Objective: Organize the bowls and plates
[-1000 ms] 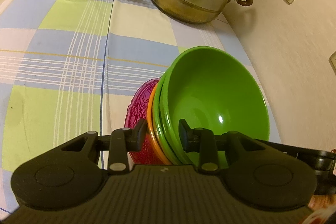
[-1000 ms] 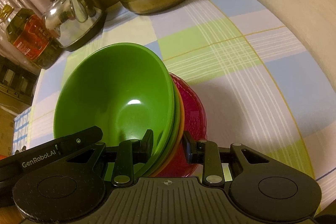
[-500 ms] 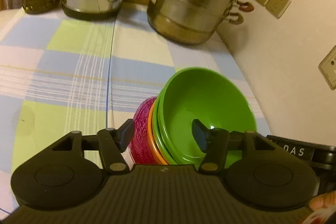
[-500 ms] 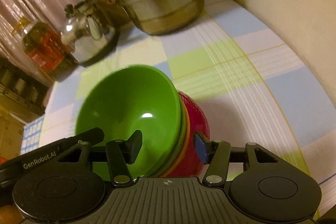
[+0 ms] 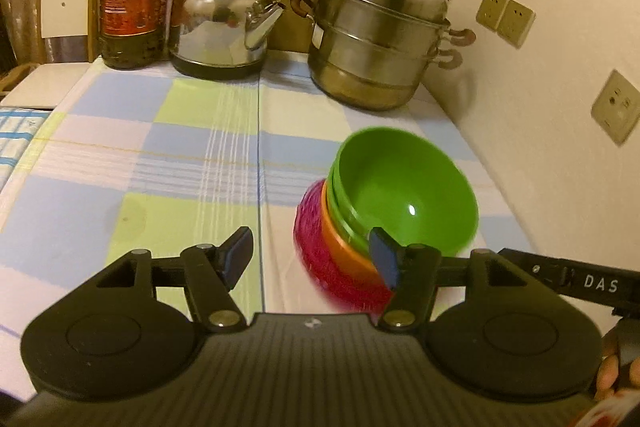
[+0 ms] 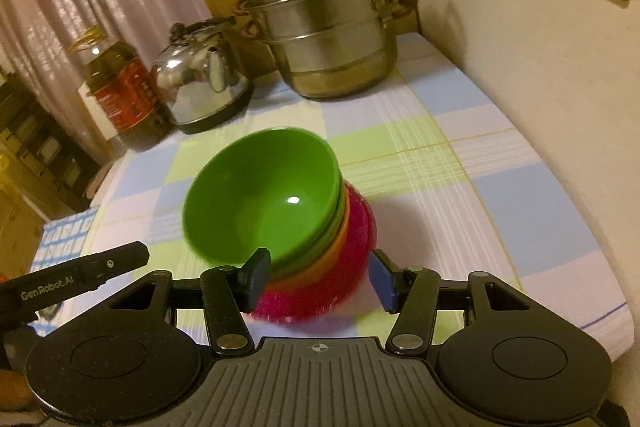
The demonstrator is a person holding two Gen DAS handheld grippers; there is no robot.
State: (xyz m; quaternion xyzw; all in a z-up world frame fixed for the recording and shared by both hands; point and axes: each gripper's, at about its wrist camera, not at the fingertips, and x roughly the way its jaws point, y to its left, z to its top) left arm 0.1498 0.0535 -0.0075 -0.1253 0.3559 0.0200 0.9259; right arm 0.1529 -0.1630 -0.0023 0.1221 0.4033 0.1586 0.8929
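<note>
Leaning stack of bowls (image 5: 400,203) at centre right on the checked surface (image 5: 120,147), left gripper (image 5: 312,255) spread wide, right gripper (image 6: 318,277) spread wide, neither holding anything.

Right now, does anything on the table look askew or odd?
Yes. The stack of bowls looks tilted, the green bowl on top facing sideways rather than up. Both grippers are open, so nothing holds it.

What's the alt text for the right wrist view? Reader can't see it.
A nested stack of bowls, green bowl on top, then orange and magenta, sits on a checked tablecloth just beyond the open right tongs. Behind stand a steel steamer pot, a kettle and an oil bottle; the left tongs' edge shows at left.
</note>
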